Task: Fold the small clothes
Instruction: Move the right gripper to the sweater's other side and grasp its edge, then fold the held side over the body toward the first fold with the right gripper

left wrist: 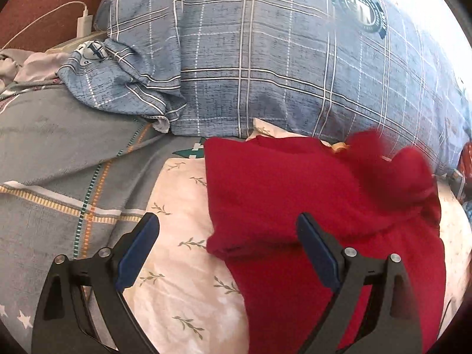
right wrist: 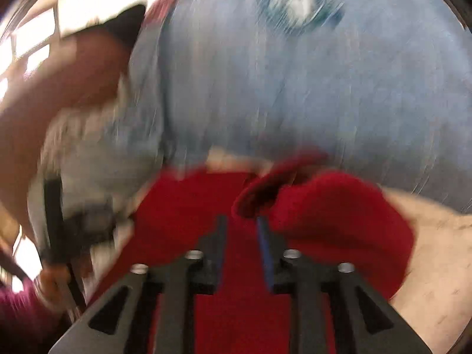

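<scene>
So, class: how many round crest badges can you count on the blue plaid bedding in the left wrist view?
2. One crest badge sits top right on the big plaid pillow; a second crest lies on the crumpled plaid fabric at left. Folds may hide others.

The right wrist view is motion-blurred throughout: the check pattern of the blue pillow [right wrist: 295, 82] is smeared and its round emblem [right wrist: 298, 3] is unreadable. The dark object [right wrist: 59, 230] at the left edge cannot be identified. In the left wrist view, the far flap of the red garment [left wrist: 392, 159] is blurred, and its near portion is cut off by the bottom edge. The white charger [left wrist: 84, 23] shows only partly behind the pillow.
</scene>
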Motion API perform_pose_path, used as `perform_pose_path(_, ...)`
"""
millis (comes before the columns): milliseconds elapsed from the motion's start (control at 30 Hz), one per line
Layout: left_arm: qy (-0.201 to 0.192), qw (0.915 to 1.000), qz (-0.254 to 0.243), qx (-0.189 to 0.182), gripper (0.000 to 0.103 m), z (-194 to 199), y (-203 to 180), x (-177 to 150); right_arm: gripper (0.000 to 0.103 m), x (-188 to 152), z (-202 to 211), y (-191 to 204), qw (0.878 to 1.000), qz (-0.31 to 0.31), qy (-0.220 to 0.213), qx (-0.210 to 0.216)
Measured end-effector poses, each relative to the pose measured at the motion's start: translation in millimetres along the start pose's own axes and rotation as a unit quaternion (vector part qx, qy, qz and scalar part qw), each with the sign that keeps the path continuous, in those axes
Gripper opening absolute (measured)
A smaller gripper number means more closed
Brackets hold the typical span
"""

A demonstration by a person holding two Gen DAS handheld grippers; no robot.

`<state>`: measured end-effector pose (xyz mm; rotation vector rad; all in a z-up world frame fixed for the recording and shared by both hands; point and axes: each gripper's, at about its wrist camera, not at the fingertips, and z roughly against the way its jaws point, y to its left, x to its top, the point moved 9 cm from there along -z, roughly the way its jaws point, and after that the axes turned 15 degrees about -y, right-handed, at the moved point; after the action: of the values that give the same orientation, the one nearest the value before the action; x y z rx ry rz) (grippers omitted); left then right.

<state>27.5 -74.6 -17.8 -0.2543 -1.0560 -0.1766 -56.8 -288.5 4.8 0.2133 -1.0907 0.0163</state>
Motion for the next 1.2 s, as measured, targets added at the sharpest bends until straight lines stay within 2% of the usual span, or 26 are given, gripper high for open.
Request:
perform_pose_path(67,-0.003,1.0000,0.004,0.002,0.095,0.6,1.9,1.4,0.038,-22.0,-4.4,-1.5,1.000,0.015,0.021,-0.015)
perform_pose_path(133,-0.003,0.9999,0.011,0.001,0.095,0.2,2.5,2.5,0.041,-32.6,1.8,-7.6,0.999,0.000,0.023,-0.026)
perform_pose_path(167,-0.002,0.9999,0.015,-0.002,0.095,-0.3,1.6,2.9,0.043,-31.4,6.2,-11.9,0.999,-0.012,0.019,-0.032)
perform_pose_path(233,0.000,0.9998,0.021,-0.004,0.095,-1.7,-0.1,2.4,0.054,-20.0,17.6,-23.0,0.999,-0.026,0.002,-0.040)
perform_pose_path(333,0.003,0.9999,0.016,-0.001,0.095,-3.3,-1.8,0.5,0.059,3.8,23.4,-20.3,0.998,-0.029,-0.032,-0.034)
perform_pose_path(433,0.003,0.9998,0.016,0.006,0.095,-4.0,1.6,0.9,0.059,17.2,-4.1,-1.5,0.999,-0.014,-0.034,-0.018)
perform_pose_path(600,0.004,0.9995,0.029,0.008,0.095,-5.0,11.6,3.9,0.057,17.5,-81.9,34.1,0.999,0.044,-0.005,-0.030)
perform_pose_path(667,-0.001,0.9994,0.031,0.013,0.095,-5.2,16.5,8.1,0.052,9.7,-109.6,32.8,0.996,0.067,0.020,-0.046)
perform_pose_path(733,-0.007,0.9992,0.033,0.019,0.095,-5.3,21.7,13.5,0.008,1.4,-135.4,16.3,0.989,0.096,0.051,-0.102)
perform_pose_path(767,-0.011,0.9990,0.037,0.022,0.095,-4.5,25.1,17.1,0.008,1.2,-135.7,8.6,0.988,0.086,0.055,-0.111)
perform_pose_path(833,-0.018,0.9984,0.048,0.024,0.095,-2.1,31.0,22.7,0.008,10.4,-122.9,5.1,0.996,0.011,0.036,-0.078)
perform_pose_path(900,-0.025,0.9972,0.068,0.020,0.095,-0.3,36.1,27.4,0.008,23.7,-99.7,22.6,1.000,-0.006,-0.001,-0.031)
perform_pose_path(967,-0.025,0.9961,0.082,0.021,0.095,-1.8,37.9,27.5,0.011,23.1,-84.3,51.1,1.000,0.016,-0.019,0.010)
perform_pose_path(1000,-0.023,0.9958,0.086,0.022,0.095,-3.5,37.9,25.8,0.016,18.1,-84.2,61.3,0.999,0.020,-0.015,0.028)
perform_pose_path(1033,-0.018,0.9960,0.085,0.023,0.095,-5.7,37.4,23.1,0.027,5.6,-86.8,73.4,0.999,0.029,0.000,0.044)
perform_pose_path(1100,-0.008,0.9967,0.075,0.030,0.095,-9.2,35.4,17.1,0.044,-16.9,-90.0,77.2,0.998,0.045,0.036,0.039)
perform_pose_path(1133,-0.006,0.9972,0.067,0.031,0.095,-9.4,33.3,14.9,0.044,-25.4,-84.1,72.4,0.997,0.047,0.045,0.029)
perform_pose_path(1200,-0.008,0.9980,0.058,0.026,0.095,-8.1,28.9,14.6,0.045,-27.5,-54.5,53.8,0.999,0.031,0.023,0.014)
